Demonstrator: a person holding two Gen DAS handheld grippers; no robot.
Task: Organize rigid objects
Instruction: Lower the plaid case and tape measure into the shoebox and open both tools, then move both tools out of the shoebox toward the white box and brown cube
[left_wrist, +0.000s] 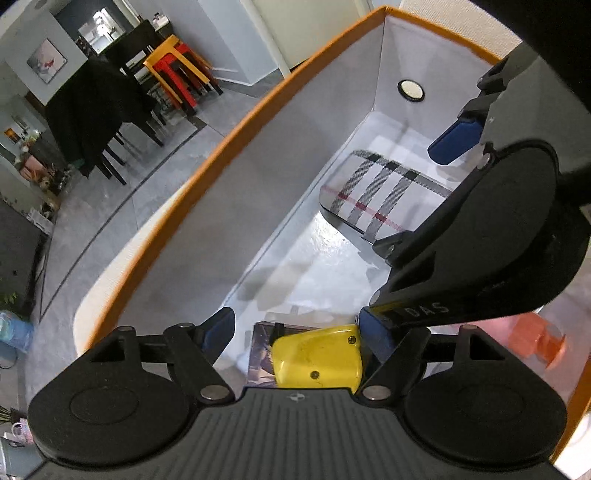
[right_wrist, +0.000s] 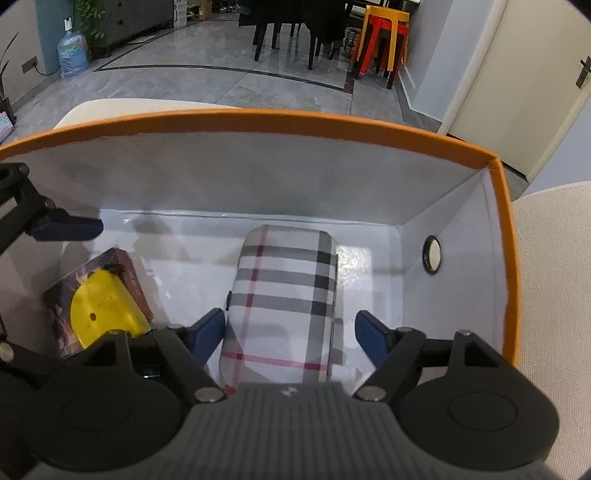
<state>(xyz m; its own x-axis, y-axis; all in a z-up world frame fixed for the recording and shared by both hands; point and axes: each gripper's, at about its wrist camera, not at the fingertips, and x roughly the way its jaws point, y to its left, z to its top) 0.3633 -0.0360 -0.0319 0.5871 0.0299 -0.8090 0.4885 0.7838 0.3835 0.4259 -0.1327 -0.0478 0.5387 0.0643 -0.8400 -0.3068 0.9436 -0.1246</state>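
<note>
Beyond the work area, stacked orange and red stools stand beside dark dining chairs on a grey tiled floor. A blue water jug sits near a leafy plant, perhaps potted. A white door stands at right.

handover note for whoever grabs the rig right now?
Left gripper: open, low inside the orange box, over the yellow object, which lies on a small dark printed box.
Right gripper: open, straddling the plaid case on the box floor; no contact visible.
Done: all three items are in the box.
Left: pull both grippers out; check outside the box for more.
</note>
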